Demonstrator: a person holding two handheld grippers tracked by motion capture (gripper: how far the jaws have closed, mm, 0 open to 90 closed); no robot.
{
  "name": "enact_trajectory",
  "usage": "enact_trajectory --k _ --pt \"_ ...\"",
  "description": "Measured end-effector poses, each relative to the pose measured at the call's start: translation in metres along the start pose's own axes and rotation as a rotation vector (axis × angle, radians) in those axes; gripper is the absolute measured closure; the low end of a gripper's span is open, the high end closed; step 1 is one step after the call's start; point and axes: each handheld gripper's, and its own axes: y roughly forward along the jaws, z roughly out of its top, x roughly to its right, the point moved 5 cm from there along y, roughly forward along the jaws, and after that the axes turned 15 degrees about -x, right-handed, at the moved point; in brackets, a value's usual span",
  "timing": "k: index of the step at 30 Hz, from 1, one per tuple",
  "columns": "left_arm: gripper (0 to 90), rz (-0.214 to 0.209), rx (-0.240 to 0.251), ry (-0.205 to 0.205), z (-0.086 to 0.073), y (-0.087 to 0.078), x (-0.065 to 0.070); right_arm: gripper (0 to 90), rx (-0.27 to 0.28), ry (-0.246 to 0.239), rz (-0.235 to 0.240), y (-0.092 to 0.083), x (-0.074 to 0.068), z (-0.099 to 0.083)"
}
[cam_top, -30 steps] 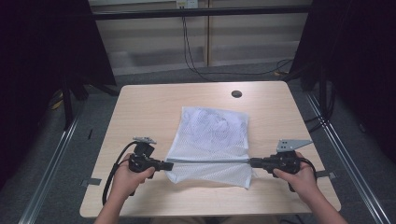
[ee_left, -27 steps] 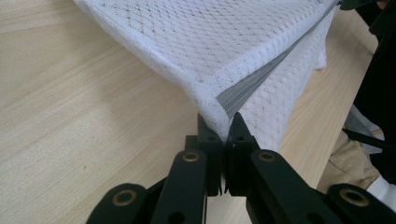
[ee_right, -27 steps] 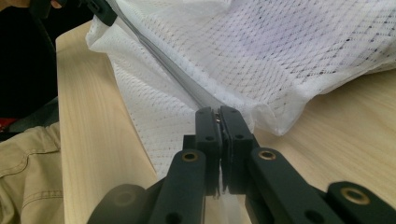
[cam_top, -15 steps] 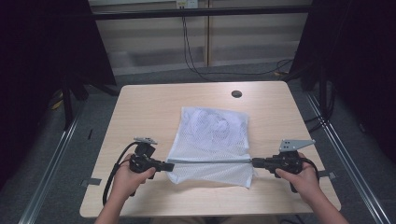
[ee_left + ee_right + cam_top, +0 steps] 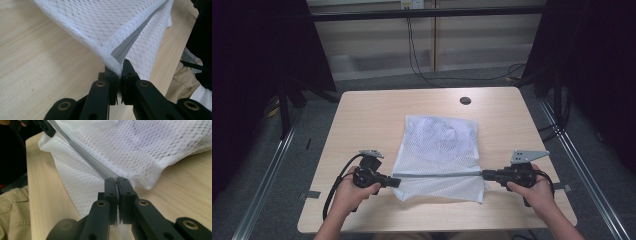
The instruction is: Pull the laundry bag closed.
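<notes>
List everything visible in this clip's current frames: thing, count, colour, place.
mesh bag: one, white, middle of the table, near edge lifted
zipper: one, grey, stretched along the bag's near edge between the two grippers
table: one, light wood
round cap: one, black, far side of the table top
cables: several, black, on the floor beyond the table
left gripper: one, black, shut on the zipper's left end
right gripper: one, black, shut on the zipper's right end
hands: two, near edge
</notes>
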Motion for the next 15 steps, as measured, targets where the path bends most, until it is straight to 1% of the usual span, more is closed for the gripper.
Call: enact_trajectory --k 1,2,3,4,5,7,8,9,10,11,12,13,15 --pt "84.5 -0.004 0.002 0.005 -0.0001 -0.0004 -0.0003 86.3 0.001 -0.003 0.001 0.0 -0.0003 0.0" --pt "82.5 -0.019 -0.005 0.028 -0.0006 -0.0009 -0.0004 86.0 0.002 -0.007 0.001 0.0 -0.0007 0.0" --pt "80.7 -0.003 -0.004 0.028 -0.001 -0.0007 -0.0003 86.0 0.003 -0.01 -0.004 -0.0001 -0.0007 0.0" --pt "80.4 -0.008 -0.004 0.029 -0.0013 -0.0009 -0.0003 85.9 0.005 -0.012 -0.002 -0.0001 -0.0008 0.0" --pt "79.6 -0.022 0.0 0.032 -0.0012 -0.0009 0.0002 85.8 0.007 -0.015 -0.004 -0.0001 -0.0006 0.0001" --pt "75.1 -0.027 0.006 0.037 -0.0011 -0.0017 0.0005 85.0 0.009 -0.018 -0.004 -0.0001 -0.0008 0.0002" --pt "74.7 -0.017 -0.001 0.042 -0.0015 -0.0023 0.0006 84.9 0.01 -0.02 -0.005 -0.0002 -0.0013 0.0002" --pt "71.5 -0.034 0.002 0.04 -0.0015 -0.0018 0.0018 84.9 0.005 -0.023 -0.007 -0.0001 -0.0011 -0.0002" --pt "71.5 -0.032 -0.005 0.056 -0.002 -0.0016 0.0014 84.9 0.005 -0.023 -0.007 -0.0001 -0.0011 -0.0002" --pt "70.2 -0.041 -0.002 0.059 -0.0022 -0.0008 0.003 84.6 0.005 -0.024 -0.005 0.0 -0.0013 -0.0003" --pt "68.7 -0.038 -0.009 0.069 -0.0027 -0.0003 0.0036 84.0 0.007 -0.027 -0.006 -0.0001 -0.0014 -0.0002" --pt "65.5 -0.039 -0.01 0.082 -0.0027 0.0002 0.004 82.2 0.008 -0.027 -0.006 -0.0001 -0.0017 -0.0002" --pt "58.4 -0.03 0.004 0.096 -0.002 0.0007 0.0041 77.7 0.013 -0.03 -0.019 -0.0007 -0.0018 0.0001"
